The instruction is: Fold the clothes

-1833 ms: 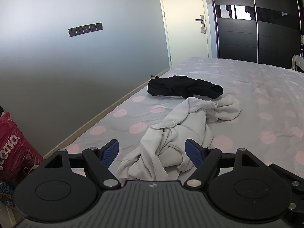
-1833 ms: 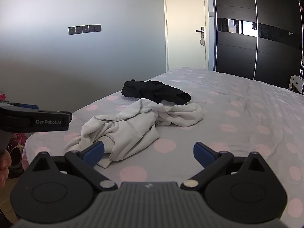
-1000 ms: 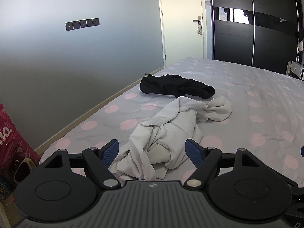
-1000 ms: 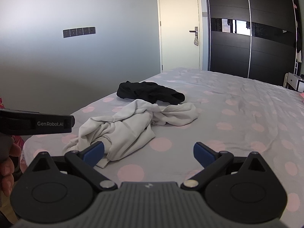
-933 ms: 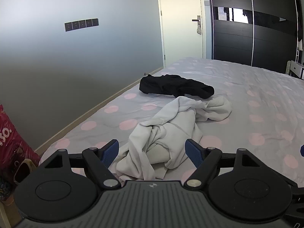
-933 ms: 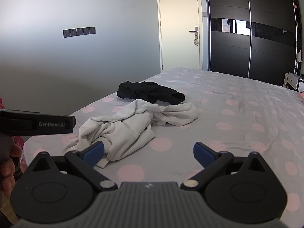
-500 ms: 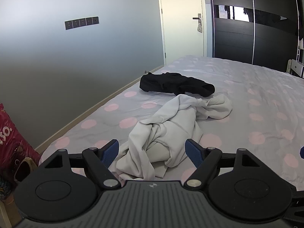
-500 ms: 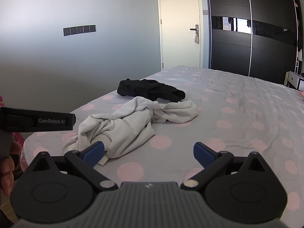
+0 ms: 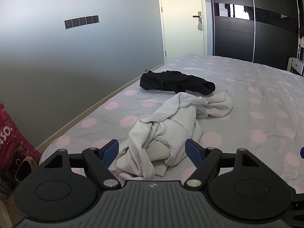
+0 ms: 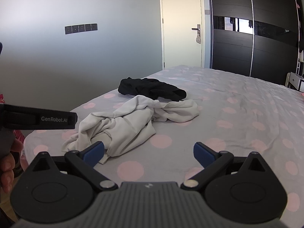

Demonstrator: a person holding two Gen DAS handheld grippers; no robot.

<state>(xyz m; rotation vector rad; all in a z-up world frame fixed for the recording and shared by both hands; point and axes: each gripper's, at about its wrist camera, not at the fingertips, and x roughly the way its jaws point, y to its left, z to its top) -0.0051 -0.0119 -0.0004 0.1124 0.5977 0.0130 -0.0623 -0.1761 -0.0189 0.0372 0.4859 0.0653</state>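
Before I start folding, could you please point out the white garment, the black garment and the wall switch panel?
white garment (image 9: 171,131), left wrist view, on the crumpled middle of the heap.
black garment (image 9: 176,82), left wrist view, on its bunched centre.
wall switch panel (image 10: 81,28), right wrist view, on the middle plate.

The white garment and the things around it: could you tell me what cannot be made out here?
- White garment: crumpled; its type and its underside are hidden by its own folds, both views.
- Black garment: bunched, type unclear.
- Red bag: cut off by the left wrist view's edge; its lettering is partial.
- Left gripper: fingers hidden in the right wrist view.
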